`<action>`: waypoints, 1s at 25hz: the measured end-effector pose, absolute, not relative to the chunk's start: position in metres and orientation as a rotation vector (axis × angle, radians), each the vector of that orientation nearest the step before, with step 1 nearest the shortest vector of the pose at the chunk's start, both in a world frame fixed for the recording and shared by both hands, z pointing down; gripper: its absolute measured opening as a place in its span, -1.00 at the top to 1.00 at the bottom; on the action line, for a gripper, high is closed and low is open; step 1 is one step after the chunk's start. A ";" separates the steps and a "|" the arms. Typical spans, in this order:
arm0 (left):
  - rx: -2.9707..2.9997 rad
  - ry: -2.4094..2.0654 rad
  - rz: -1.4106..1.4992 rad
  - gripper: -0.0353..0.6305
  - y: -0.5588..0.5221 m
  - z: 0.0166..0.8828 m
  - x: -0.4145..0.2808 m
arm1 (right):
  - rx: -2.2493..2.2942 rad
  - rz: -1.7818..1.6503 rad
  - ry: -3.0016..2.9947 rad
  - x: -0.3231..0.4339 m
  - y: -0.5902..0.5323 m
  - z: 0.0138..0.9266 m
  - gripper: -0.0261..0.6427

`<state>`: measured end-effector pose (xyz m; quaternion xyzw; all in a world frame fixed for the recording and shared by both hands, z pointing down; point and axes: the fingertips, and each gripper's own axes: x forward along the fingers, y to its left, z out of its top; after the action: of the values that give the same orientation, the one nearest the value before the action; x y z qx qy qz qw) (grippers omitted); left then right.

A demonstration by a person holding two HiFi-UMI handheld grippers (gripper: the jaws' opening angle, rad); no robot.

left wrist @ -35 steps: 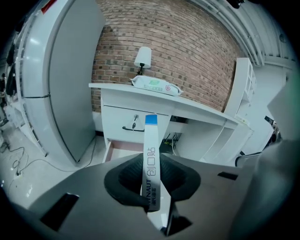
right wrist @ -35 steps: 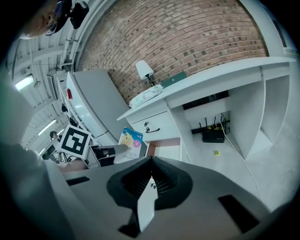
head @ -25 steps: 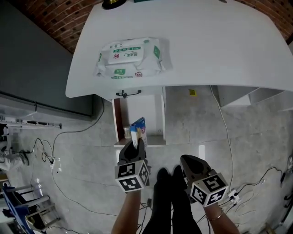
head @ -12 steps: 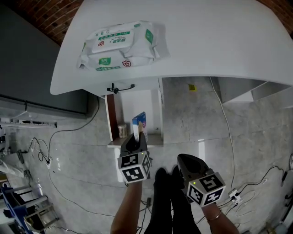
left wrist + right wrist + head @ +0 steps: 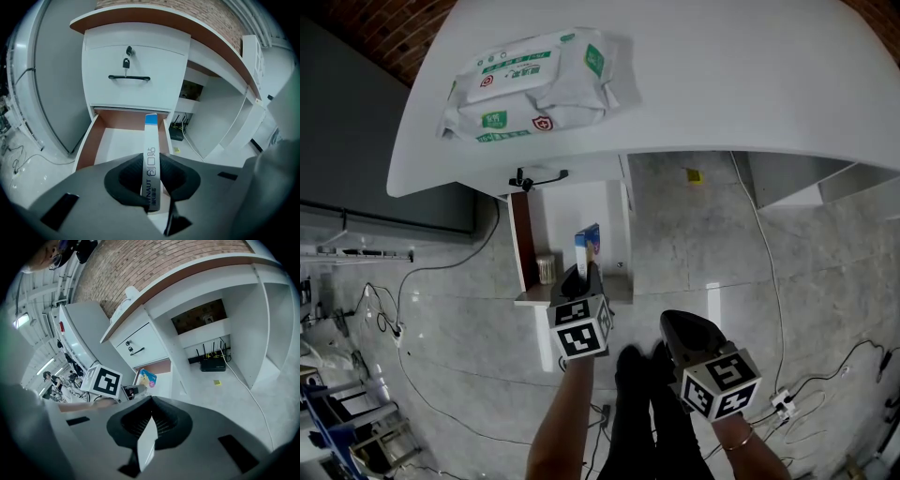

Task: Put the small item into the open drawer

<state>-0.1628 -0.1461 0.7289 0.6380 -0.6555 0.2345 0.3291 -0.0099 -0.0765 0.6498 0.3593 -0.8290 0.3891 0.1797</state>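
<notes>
A thin blue-and-white box [image 5: 588, 242] stands on edge between the pads of my left gripper [image 5: 580, 274], which is shut on it. In the left gripper view the box [image 5: 151, 154] points into the open drawer [image 5: 115, 140], and its blue tip hangs over the drawer's white floor. In the head view the open drawer [image 5: 521, 253] sticks out from under the white table [image 5: 722, 75]. My right gripper [image 5: 677, 329] hangs lower right, jaws together with nothing in them. From the right gripper view the box [image 5: 146, 378] shows above the drawer.
A small tub [image 5: 546, 269] sits in the drawer's near left corner. Above it is a shut drawer with a black handle [image 5: 129, 77] and a key. A pack of wipes [image 5: 534, 84] lies on the table. A router [image 5: 213, 364] and cables are under the desk.
My left gripper has carried the box a little forward, and its tip now reaches further over the open drawer. The right gripper has hardly moved.
</notes>
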 end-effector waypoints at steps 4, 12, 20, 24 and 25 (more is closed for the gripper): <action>1.660 -1.704 0.642 0.61 -0.151 0.745 -0.159 | 1.018 1.099 -2.335 -0.007 -0.081 0.656 0.90; 1.600 -1.713 0.673 0.61 -0.159 0.779 -0.159 | 1.015 1.106 -2.305 0.000 -0.084 0.674 0.90; 1.575 -1.687 0.722 0.61 -0.170 0.807 -0.160 | 0.998 1.111 -2.304 -0.006 -0.091 0.683 0.90; 1.555 -1.681 0.738 0.61 -0.175 0.816 -0.164 | 0.995 1.109 -2.307 -0.007 -0.096 0.685 0.90; 1.549 -1.676 0.740 0.61 -0.177 0.818 -0.164 | 0.991 1.107 -2.307 -0.008 -0.096 0.686 0.90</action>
<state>-0.1640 -0.1765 0.8176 0.6018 -0.6510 0.2874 0.3627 -0.0075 -0.0964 0.6859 0.3541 -0.8242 0.3954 0.1975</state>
